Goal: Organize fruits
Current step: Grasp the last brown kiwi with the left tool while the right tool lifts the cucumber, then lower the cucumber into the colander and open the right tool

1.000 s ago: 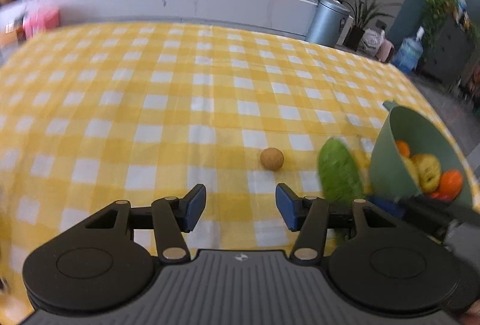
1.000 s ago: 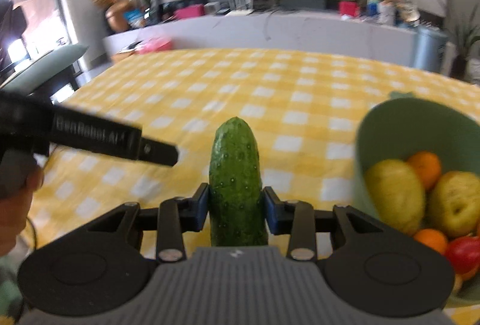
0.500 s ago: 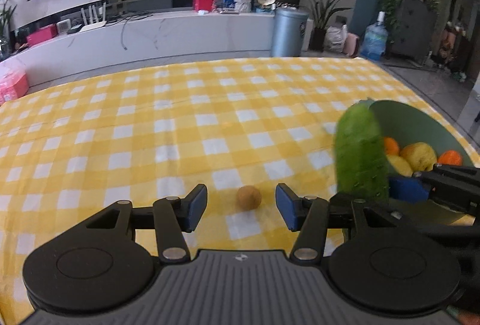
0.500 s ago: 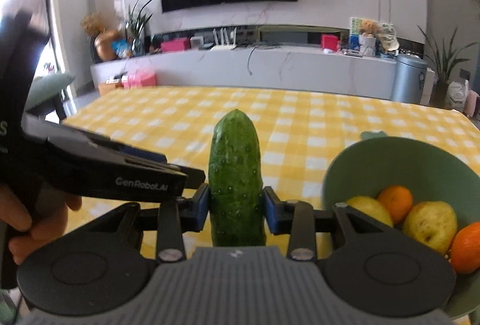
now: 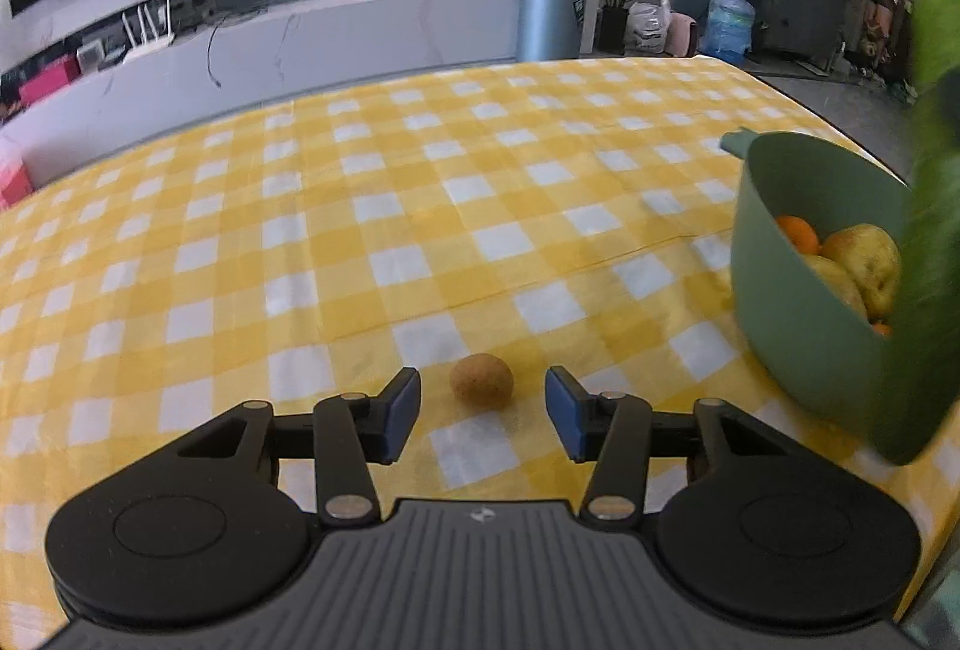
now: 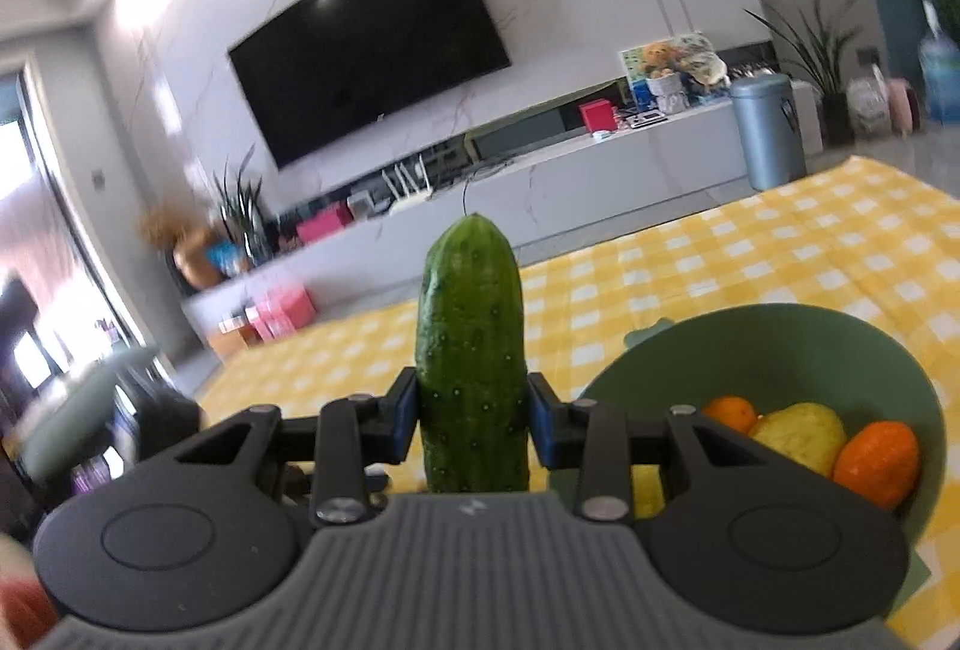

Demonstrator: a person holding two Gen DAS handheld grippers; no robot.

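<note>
My right gripper [image 6: 471, 419] is shut on a green cucumber [image 6: 471, 344], held upright above the table, left of the green bowl [image 6: 780, 350]. The bowl holds oranges and yellow fruits [image 6: 801, 434]. In the left wrist view the cucumber [image 5: 927, 254] shows blurred at the far right, over the bowl [image 5: 798, 290]. My left gripper [image 5: 480, 413] is open and empty, low over the yellow checked cloth [image 5: 360, 230]. A small brown round fruit [image 5: 481, 380] lies on the cloth between its fingertips, slightly ahead of them.
The table's right edge runs just behind the bowl. Beyond the table's far edge stand a white TV bench [image 6: 600, 170], a grey bin [image 5: 552, 14] and plants.
My right gripper has lifted and tilted up with the cucumber, now higher beside the bowl. My left gripper has moved closer to the brown fruit, which now sits between its fingertips.
</note>
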